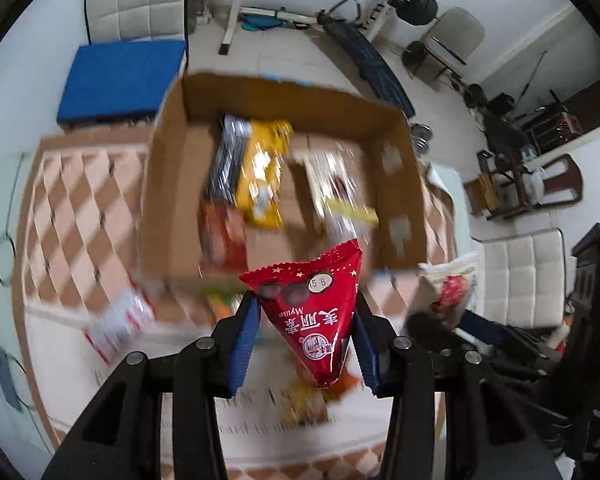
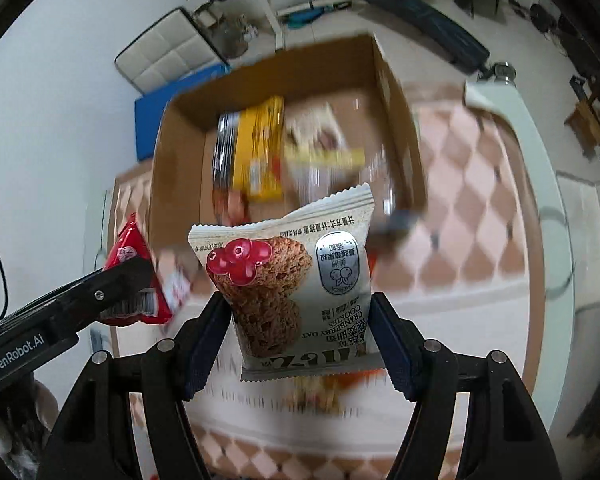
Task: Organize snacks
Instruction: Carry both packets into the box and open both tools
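My left gripper [image 1: 305, 308] is shut on a red chocolate snack packet [image 1: 312, 312] and holds it above the table, just in front of the open cardboard box [image 1: 172, 184]. My right gripper [image 2: 300, 308] is shut on a white cranberry oat cookie packet [image 2: 296, 280], also held in front of the box [image 2: 172, 184]. The box holds several snacks, among them a yellow packet [image 1: 262, 172] and a dark striped one [image 1: 226, 160]. The left gripper with its red packet [image 2: 130, 252] shows at the left of the right wrist view.
The table has a diamond-patterned cloth [image 1: 72, 216]. Loose snack packets lie on it near the box, such as a red-and-white one [image 1: 118, 320]. A blue cushioned chair [image 1: 120, 76] and gym equipment [image 1: 364, 40] stand behind the table.
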Available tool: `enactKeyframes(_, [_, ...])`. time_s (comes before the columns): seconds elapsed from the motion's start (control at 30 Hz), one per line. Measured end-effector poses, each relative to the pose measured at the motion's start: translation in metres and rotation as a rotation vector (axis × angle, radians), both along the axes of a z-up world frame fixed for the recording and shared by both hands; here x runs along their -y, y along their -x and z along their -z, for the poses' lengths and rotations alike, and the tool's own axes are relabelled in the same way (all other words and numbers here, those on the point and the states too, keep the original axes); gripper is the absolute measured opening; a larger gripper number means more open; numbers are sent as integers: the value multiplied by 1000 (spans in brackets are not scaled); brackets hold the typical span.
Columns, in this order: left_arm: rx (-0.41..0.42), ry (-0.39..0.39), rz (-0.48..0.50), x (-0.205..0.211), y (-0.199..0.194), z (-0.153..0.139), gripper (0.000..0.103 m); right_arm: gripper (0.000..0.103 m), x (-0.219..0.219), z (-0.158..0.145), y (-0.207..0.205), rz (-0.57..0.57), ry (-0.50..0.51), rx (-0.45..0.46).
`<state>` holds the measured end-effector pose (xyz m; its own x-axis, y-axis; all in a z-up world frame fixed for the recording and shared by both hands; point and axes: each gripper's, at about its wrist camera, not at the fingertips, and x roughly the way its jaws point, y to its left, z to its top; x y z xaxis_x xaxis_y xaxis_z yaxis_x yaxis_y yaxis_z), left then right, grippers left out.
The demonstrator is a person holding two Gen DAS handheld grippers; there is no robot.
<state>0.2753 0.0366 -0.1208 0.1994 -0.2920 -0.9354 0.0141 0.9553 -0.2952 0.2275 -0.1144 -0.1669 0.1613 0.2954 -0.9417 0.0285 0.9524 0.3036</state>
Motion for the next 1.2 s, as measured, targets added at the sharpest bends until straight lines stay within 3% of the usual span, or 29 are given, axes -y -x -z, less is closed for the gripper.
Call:
enactKeyframes(0.17, [-34, -80, -13, -7, -72, 23, 42, 73, 0, 9, -88, 13, 64, 7])
enactKeyframes(0.33, [-91, -165, -9, -14, -124, 62, 42, 73, -3, 42, -153, 16, 122, -31])
enactKeyframes(0.63, [-191, -240, -34, -30, -166, 118, 42, 73, -13, 90, -207, -5, 212, -81])
enactKeyframes(0.83, [-218, -293, -30, -31, -173, 133, 45, 74, -17, 114, -225, -2, 228, -128])
enactKeyframes(0.87, [-214, -287, -33, -31, -173, 133, 52, 80, -19, 118, -227, -8, 236, -145])
enactKeyframes(0.9, [-205, -280, -37, -30, -175, 133, 67, 89, -20, 120, -228, -10, 242, -150])
enactKeyframes(0.97, [-192, -270, -47, -31, -175, 132, 89, 91, -22, 121, -229, -17, 245, -146])
enactKeyframes(1.2, [-162, -246, -66, -30, -167, 123, 91, 93, -23, 116, -220, -28, 251, -136])
